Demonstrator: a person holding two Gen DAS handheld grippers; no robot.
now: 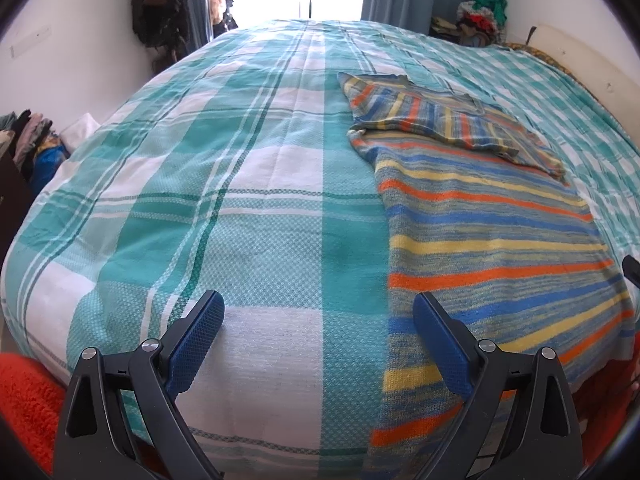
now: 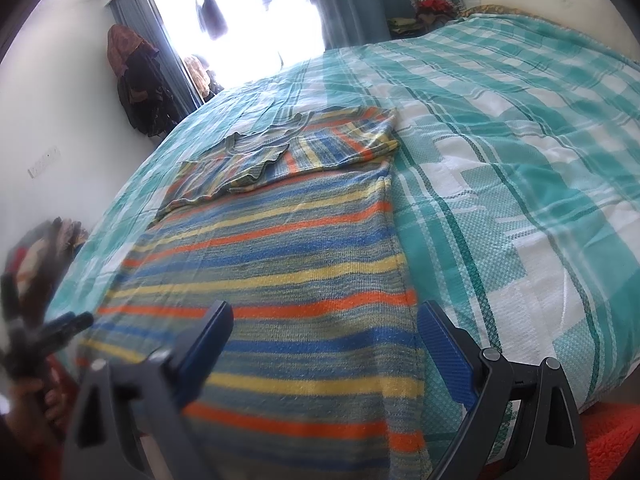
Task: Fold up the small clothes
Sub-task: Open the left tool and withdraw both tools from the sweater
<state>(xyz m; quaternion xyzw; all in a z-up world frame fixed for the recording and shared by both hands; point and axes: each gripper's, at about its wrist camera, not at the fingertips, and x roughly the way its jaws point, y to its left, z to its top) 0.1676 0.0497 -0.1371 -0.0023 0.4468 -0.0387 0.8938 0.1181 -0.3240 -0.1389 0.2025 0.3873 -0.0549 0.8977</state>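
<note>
A striped knit garment [image 1: 492,236] in blue, orange and yellow lies flat on the bed, its sleeves folded across the upper part; it also shows in the right wrist view [image 2: 280,264]. My left gripper [image 1: 320,312] is open and empty, hovering over the bedspread just left of the garment's left edge, near the hem. My right gripper [image 2: 324,324] is open and empty above the garment's lower right part, its right finger beside the garment's right edge. The left gripper shows blurred at the far left of the right wrist view [image 2: 60,332].
The bed is covered by a teal and white plaid bedspread [image 1: 224,184]. Piles of clothes [image 1: 480,16] sit at the far corner, more clothes [image 1: 28,136] at the left. An orange fluffy fabric [image 1: 24,400] lies by the bed's near edge. A bright doorway is behind.
</note>
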